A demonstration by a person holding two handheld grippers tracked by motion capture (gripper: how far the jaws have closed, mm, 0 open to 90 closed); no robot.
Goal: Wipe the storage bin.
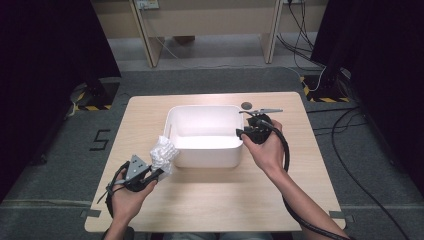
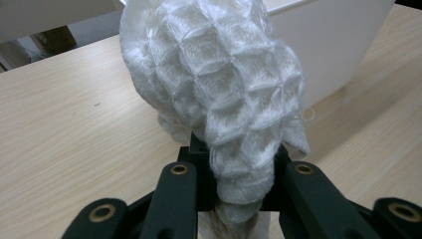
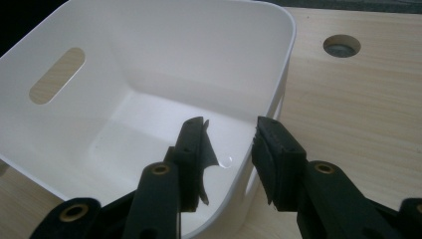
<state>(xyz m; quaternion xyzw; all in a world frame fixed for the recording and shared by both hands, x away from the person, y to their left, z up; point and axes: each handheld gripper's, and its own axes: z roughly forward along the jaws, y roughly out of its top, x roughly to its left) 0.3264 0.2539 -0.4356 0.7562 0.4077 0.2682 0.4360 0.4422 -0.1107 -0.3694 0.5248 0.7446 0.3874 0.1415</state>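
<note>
A white waffle-textured cloth (image 1: 163,151) (image 2: 219,84) hangs bunched at the front-left corner of a white plastic bin (image 1: 202,155), just above the wooden table (image 1: 210,200). My left gripper (image 1: 159,171) (image 2: 239,164) is shut on the cloth's lower end, and the bin's outer wall stands behind the cloth. My right gripper (image 1: 243,132) (image 3: 231,134) straddles the right wall of the bin (image 3: 149,59), one jaw inside and one outside. A gap shows on both sides of the wall, so it stands open. The bin has nothing in it.
A round cable hole (image 1: 246,105) (image 3: 341,46) sits in the tabletop just behind the bin's right corner. Bare wood lies in front of the bin and to both sides. Cables and stands crowd the floor beyond the table's far edge.
</note>
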